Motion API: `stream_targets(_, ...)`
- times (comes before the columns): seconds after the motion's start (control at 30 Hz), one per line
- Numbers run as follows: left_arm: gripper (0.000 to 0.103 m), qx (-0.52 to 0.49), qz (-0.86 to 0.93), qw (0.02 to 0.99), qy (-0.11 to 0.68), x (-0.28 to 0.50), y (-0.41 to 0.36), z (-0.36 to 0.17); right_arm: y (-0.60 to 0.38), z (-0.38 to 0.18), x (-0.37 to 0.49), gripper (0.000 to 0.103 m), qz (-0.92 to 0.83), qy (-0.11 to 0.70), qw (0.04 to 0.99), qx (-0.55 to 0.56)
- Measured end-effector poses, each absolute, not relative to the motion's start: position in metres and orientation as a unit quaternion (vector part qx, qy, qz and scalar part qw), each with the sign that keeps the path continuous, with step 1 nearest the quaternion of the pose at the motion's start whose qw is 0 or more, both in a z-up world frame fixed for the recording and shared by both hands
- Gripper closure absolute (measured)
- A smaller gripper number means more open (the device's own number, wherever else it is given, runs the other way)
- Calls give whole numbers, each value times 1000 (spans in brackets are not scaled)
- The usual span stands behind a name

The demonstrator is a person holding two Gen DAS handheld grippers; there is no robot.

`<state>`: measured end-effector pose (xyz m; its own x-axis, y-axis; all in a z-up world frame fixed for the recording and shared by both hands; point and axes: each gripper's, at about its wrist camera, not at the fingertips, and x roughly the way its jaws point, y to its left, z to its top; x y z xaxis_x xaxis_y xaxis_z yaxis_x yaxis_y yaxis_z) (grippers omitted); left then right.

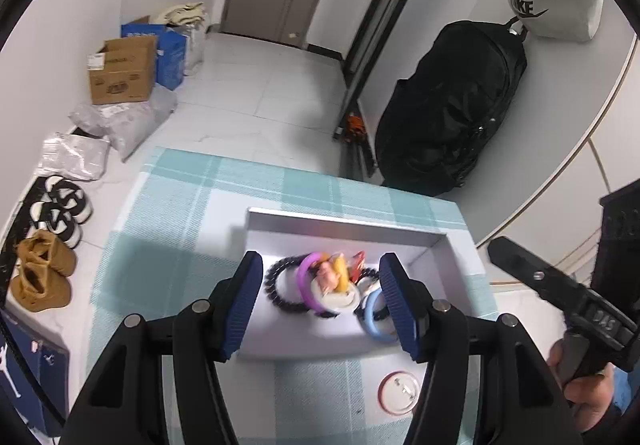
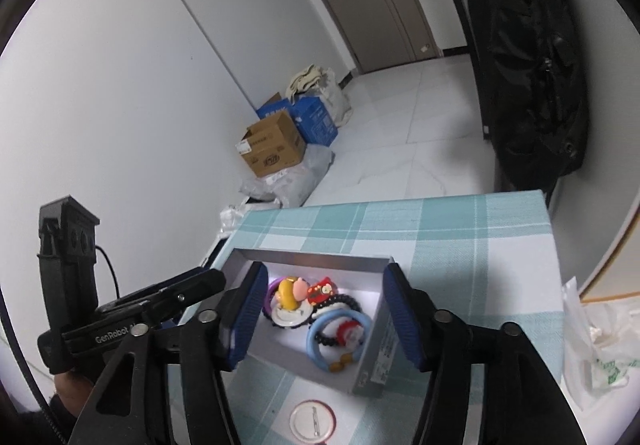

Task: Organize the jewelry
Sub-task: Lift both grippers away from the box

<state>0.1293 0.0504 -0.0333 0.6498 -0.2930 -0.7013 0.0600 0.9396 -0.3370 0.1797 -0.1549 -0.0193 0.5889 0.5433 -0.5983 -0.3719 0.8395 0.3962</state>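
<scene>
Item: round pin badge (image 1: 399, 392), back side up, pin bar showing; it lies flat on the checked tablecloth (image 1: 192, 189), just outside the near wall of the grey tray (image 1: 344, 223), the only piece not yet inside.

Tray contents: purple ring (image 1: 306, 281), light blue ring (image 1: 374, 319), black bead bracelet (image 1: 276, 285), small figures, heaped together.

Left gripper (image 1: 322, 299): jaws apart, nothing between the pads, above the tray.

Right gripper (image 2: 324, 315): jaws apart, empty.

Bearing: the badge sits below and nearer than both sets of fingertips, roughly centred under the right gripper and off to the right of the left, so the right hand looks the nearer candidate. A round disc offers no preferred grip axis.
</scene>
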Motion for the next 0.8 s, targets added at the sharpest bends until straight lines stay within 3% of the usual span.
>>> stream_targets(0.17, 46, -118, -78, 912, 385, 110, 48, -24, -165, -18, 160, 41, 257, 362, 887, 125)
stream_targets(0.27, 37, -113, -64, 918, 374, 99, 47, -20, -168, -16, 148, 37, 258, 357, 890, 118)
stream_targets(0.5, 35, -84, -59, 924, 369, 81, 30, -19, -169, -24, 122, 29, 272, 365, 882, 118)
stream_targets(0.8, 35, -86, -19, 914, 395, 58, 26, -44, -168, -50, 99, 27, 255, 410, 872, 85)
